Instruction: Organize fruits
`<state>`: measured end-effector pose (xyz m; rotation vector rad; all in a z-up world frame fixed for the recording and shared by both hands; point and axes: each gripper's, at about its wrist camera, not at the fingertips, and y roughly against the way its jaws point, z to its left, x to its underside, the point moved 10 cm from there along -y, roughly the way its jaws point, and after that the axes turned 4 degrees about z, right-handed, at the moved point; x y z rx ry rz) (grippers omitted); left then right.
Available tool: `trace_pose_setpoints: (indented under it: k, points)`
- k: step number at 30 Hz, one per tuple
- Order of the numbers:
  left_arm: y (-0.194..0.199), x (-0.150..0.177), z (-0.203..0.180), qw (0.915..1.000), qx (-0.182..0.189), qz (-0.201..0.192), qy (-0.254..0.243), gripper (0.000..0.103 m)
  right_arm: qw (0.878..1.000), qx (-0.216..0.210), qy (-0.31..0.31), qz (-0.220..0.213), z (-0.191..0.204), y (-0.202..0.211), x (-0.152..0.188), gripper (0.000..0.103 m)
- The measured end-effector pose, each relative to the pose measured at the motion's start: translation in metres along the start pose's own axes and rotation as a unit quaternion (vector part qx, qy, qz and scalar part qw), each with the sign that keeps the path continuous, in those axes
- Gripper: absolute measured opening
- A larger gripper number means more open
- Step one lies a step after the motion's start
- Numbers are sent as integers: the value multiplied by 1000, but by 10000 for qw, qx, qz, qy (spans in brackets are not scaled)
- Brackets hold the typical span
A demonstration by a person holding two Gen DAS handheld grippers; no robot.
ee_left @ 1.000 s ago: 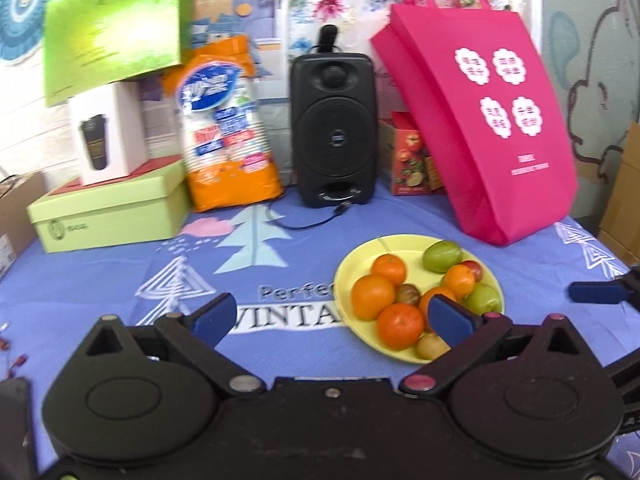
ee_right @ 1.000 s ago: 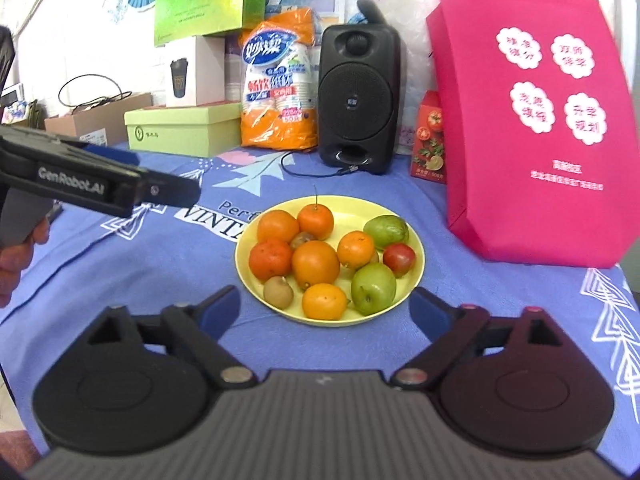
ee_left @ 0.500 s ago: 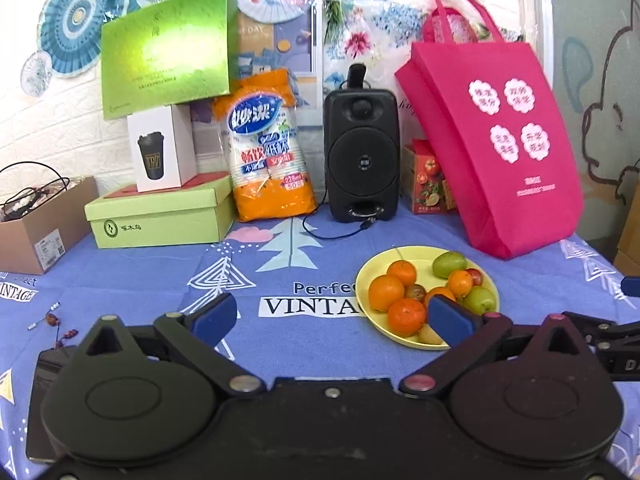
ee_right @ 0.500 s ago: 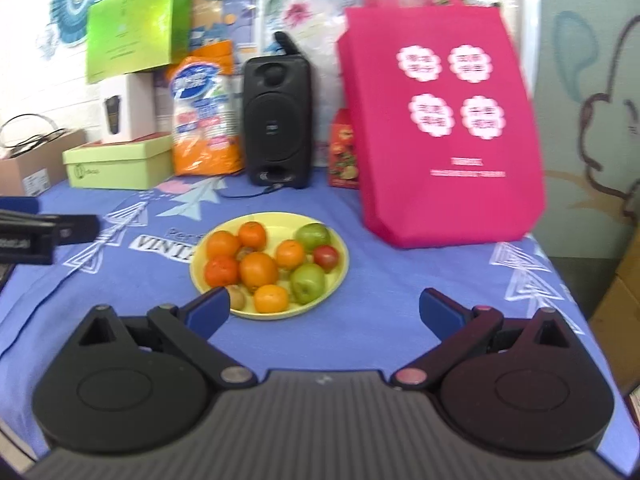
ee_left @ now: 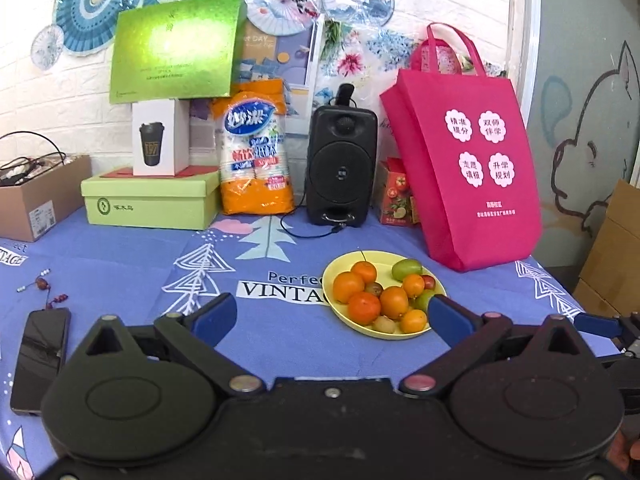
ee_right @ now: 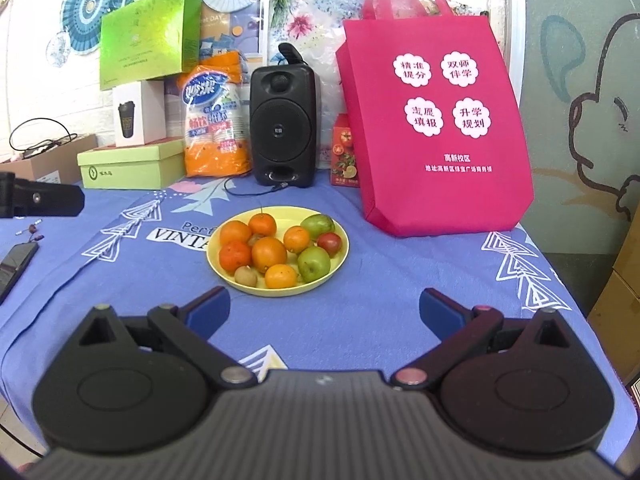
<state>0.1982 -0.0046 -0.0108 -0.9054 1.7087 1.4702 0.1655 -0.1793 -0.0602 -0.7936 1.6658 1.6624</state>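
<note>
**Both hand-held grippers wide, fruit on the plate**

Your right hand-held gripper (ee_right: 325, 306) has just been opening; its jaws stand spread with nothing between them. Your left hand-held gripper (ee_left: 331, 316) is spread and empty too. The yellow plate (ee_right: 338, 232) sits on the blue-clothed surface (ee_right: 400, 320) at twelve o'clock from your right fingers, piled with oranges (ee_right: 269, 254), a green apple (ee_right: 314, 264) and a kiwi (ee_right: 245, 275). The pink bag (ee_right: 436, 128) stands at two o'clock, the speaker (ee_right: 282, 124) behind the plate.

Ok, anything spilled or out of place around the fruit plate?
Nothing spilled: all the fruit sits on the yellow plate. Only oddities are a phone and beads lying loose on the cloth at the left.
</note>
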Motion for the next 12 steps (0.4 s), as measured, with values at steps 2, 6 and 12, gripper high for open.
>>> trace_pose_setpoints:
  k: [2, 6, 12]
  points:
    - [5, 1, -1, 10000, -41, -21, -19, 103, 10000, -10, 8, -42, 0, 5, 0, 103]
    - [14, 2, 1, 9996, -224, -144, 63, 103, 10000, -20, 25, -90, 0, 12, 2, 103]
    - [32, 0, 2, 9975, -557, -430, -17, 103, 9998, -75, 78, -137, 2, 20, 5, 103]
